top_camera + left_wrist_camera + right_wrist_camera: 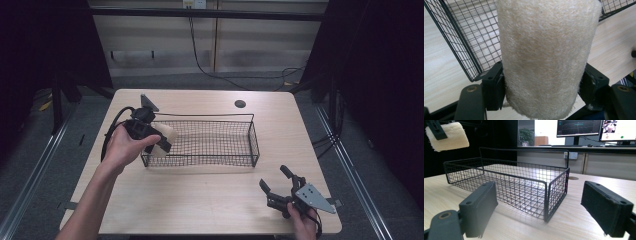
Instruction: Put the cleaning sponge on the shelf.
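A cream fuzzy cylinder, like a paint-roller sleeve (544,57), is clamped between the pads of my left gripper (159,139). It hangs above the left end of a black wire basket (210,142), seen as a pale roll (166,134) in the high view and at the upper left (447,135) in the right gripper view. My right gripper (274,181) rests near the table's front right corner, jaws wide apart with nothing between them, and it faces the basket (506,187).
The light wooden table (210,195) has a round cable hole (240,104) behind the basket. A cable (107,137) loops from the left gripper over the table's left side. Dark curtains flank the table, and monitors (579,127) stand beyond.
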Motion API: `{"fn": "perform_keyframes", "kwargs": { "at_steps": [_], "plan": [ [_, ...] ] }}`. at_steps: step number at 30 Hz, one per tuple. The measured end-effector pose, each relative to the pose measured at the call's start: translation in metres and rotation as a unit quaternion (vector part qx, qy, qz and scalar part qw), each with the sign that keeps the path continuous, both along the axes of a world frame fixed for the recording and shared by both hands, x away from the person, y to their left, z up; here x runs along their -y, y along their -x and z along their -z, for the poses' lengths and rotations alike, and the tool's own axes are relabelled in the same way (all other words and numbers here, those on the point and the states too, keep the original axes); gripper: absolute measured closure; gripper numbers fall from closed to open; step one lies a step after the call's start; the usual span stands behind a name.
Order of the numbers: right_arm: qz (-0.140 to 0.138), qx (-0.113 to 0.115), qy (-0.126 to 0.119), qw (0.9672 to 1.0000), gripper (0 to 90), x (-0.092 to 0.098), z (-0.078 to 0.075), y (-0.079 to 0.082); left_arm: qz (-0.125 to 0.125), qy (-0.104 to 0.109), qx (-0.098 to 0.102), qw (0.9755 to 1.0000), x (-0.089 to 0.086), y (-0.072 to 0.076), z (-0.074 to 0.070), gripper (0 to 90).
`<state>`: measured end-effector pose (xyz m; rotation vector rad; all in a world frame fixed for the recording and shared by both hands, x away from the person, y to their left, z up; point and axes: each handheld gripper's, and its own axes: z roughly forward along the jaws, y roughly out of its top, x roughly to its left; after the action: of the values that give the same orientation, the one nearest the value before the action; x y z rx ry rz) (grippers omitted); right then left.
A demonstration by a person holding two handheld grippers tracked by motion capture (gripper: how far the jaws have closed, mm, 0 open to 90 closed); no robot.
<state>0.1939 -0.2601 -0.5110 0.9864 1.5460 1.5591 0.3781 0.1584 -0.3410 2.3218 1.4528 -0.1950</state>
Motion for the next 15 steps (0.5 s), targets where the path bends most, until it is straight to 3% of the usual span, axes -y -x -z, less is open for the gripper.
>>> {"fn": "perform_keyframes", "kwargs": {
  "at_steps": [15],
  "plan": [
    [0.000, 0.000, 0.000, 1.0000, 12.7, 0.000, 0.000, 0.000, -0.054, -0.021, -0.016, 0.9982, 0.003, -0.016, 0.009, 32.4]
  ]
}}
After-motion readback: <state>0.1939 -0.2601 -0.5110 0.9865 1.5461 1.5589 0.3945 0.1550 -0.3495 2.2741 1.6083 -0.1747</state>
